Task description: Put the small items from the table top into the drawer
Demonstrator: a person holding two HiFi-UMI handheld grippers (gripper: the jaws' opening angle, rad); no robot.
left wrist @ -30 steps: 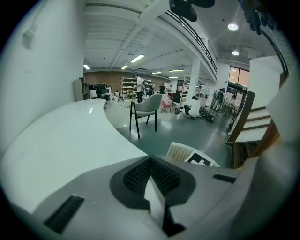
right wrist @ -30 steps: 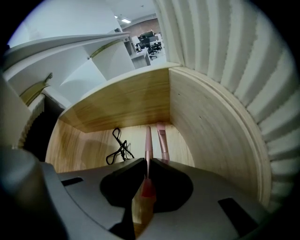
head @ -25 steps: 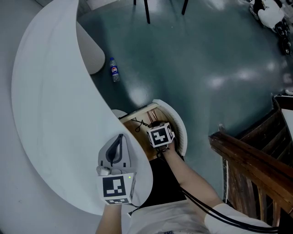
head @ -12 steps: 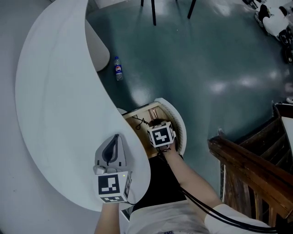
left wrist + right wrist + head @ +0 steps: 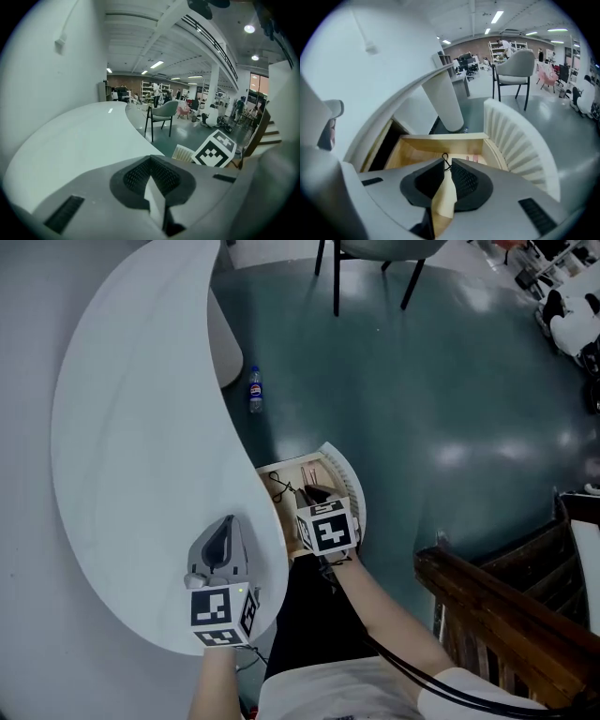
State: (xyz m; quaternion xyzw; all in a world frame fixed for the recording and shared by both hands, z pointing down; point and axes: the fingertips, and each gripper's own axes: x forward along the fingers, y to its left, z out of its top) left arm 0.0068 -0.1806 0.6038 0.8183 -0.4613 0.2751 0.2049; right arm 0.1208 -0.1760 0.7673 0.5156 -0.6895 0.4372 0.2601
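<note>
The left hand-held gripper (image 5: 228, 520) lies over the white curved counter (image 5: 131, 437) near its edge at the 6 o'clock end, its jaws pointing toward 12 o'clock. In the left gripper view the left hand-held gripper (image 5: 150, 161) is clenched, the dark pads meeting at their tips with nothing between them, and only the counter (image 5: 70, 140) stretches ahead of it. At about 3 o'clock from it, the wooden drawer (image 5: 284, 514) stands pulled out from under the counter, its white ribbed front (image 5: 349, 491) curving round the far side. The right hand-held gripper (image 5: 311, 493) is down inside the drawer, marker cube uppermost, jaws aimed toward 11 o'clock. In the right gripper view the right hand-held gripper (image 5: 446, 162) has its jaws drawn nearly together on a thin black wire (image 5: 445, 158), whose small loop sticks out just past the tips; from the head view the thin black wire (image 5: 278, 487) trails across the drawer floor toward 10 o'clock from the jaws. Beyond the tips, small pinkish pieces (image 5: 472, 158) lie on the drawer (image 5: 440, 140) floor close to its far wall; what they are cannot be made out. A bottle (image 5: 254, 389) lies on the dark floor (image 5: 422, 381) at 12 o'clock from the drawer, beside the counter's white pedestal (image 5: 225, 338). A chair (image 5: 161, 112) stands farther off, and a wooden railing (image 5: 497, 615) crosses at 4 o'clock.
</note>
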